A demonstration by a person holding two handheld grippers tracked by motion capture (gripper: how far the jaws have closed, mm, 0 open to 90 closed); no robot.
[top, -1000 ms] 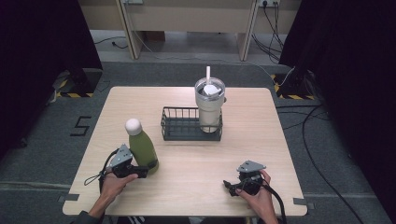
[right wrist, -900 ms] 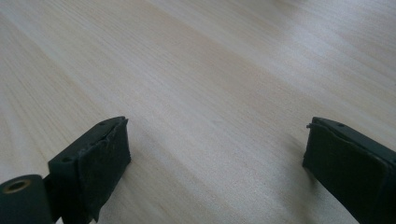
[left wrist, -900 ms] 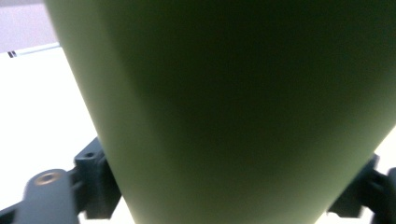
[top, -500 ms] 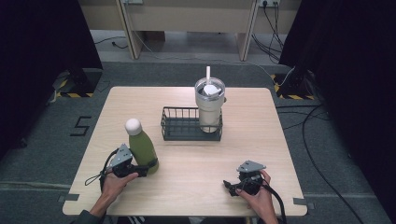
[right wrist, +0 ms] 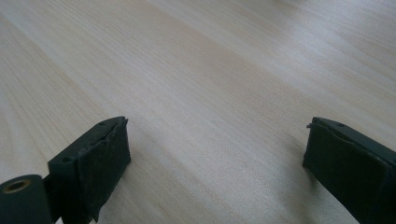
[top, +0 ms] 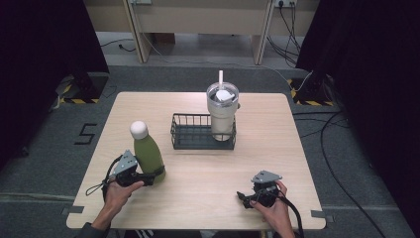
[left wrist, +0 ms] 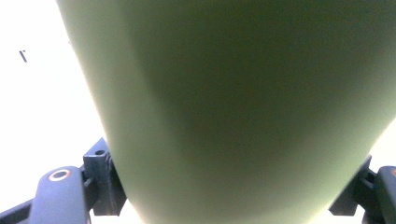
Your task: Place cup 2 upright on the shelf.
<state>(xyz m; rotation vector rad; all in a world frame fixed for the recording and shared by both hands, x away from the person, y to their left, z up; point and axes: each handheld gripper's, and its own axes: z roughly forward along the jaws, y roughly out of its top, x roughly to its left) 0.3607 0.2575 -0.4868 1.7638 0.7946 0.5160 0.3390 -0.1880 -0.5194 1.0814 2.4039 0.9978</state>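
A green bottle (top: 148,154) with a white cap stands upright near the table's front left. My left gripper (top: 154,174) comes in level from the left and is shut on the bottle's lower body. In the left gripper view the bottle (left wrist: 233,102) sits wedged between the two black fingers (left wrist: 100,182). My right gripper (top: 242,197) rests at the front right of the table, held by a hand. In the right gripper view its jaws stand wide open (right wrist: 215,158) over bare wood, with nothing between them.
A black wire basket (top: 190,144) stands at mid table. A clear lidded tumbler (top: 223,114) with a white straw stands in its right end. The wooden table (top: 208,183) has bare room between the two grippers. Cables lie on the floor to the right.
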